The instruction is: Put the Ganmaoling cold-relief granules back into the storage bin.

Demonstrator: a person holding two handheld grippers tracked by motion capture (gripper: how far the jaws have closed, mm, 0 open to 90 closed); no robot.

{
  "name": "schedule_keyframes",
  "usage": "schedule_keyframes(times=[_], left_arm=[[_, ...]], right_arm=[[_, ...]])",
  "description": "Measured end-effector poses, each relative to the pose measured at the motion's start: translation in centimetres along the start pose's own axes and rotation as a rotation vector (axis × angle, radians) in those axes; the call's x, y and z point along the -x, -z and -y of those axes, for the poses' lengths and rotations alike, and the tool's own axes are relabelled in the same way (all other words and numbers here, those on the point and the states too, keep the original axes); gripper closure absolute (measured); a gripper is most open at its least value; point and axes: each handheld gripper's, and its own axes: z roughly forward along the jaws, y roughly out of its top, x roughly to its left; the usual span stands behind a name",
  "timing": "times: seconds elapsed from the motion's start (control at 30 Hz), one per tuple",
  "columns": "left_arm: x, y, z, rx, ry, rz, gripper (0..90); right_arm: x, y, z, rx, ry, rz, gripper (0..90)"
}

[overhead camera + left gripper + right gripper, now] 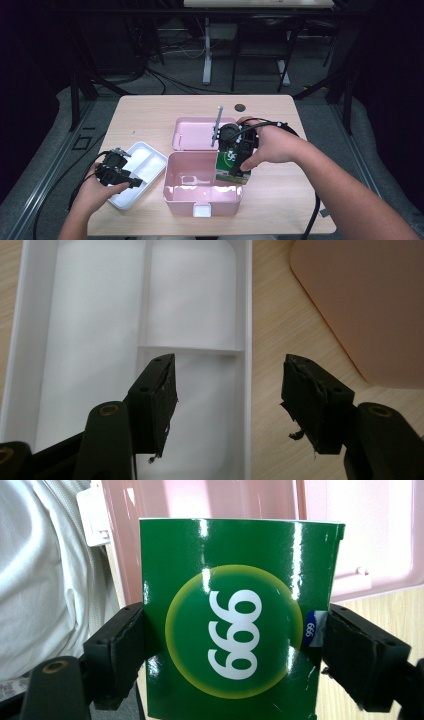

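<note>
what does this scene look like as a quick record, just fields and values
held item: green box printed 999, clamped by its two sides
right gripper: shut on the green box, at the right end of the pink case
pink case: open, lid laid back flat behind it
left gripper: open, holding nothing, one jaw over the white tray, the other over the table
white tray: three compartments, all bare, left of the pink case
table: light wood
</note>
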Motion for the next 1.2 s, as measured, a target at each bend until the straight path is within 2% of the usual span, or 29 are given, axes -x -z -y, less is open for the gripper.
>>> schedule_keyframes(times=[0.37,0.63,0.77,1.0,1.13,1.2], left_arm=[[-0.1,0.1,0.0,0.007,0.003,-0.002,39.1],[-0.1,0.1,0.0,0.007,0.002,-0.002,39.1],[0.0,0.1,0.0,0.005,-0.003,-0.002,39.1],[0.0,0.1,0.0,0.003,-0.002,-0.001,39.1],[0.0,0.0,0.0,0.005,0.000,0.000,39.1],[0.0,0.0,0.0,0.000,-0.002,0.000,39.1]], right_arm=[[-0.8,-0.6,-1.8,-0.005,0.071,-0.005,16.5],[-1.2,-1.3,-2.3,-0.011,0.125,-0.009,16.4],[-1.4,-2.4,-2.2,-0.047,0.164,-0.003,16.4],[-1.2,-3.8,-2.2,-0.082,0.179,0.012,16.3],[-1.0,-4.6,-2.0,-0.053,0.153,-0.016,16.3],[-1.0,-5.1,-1.8,-0.056,0.158,-0.029,16.3]])
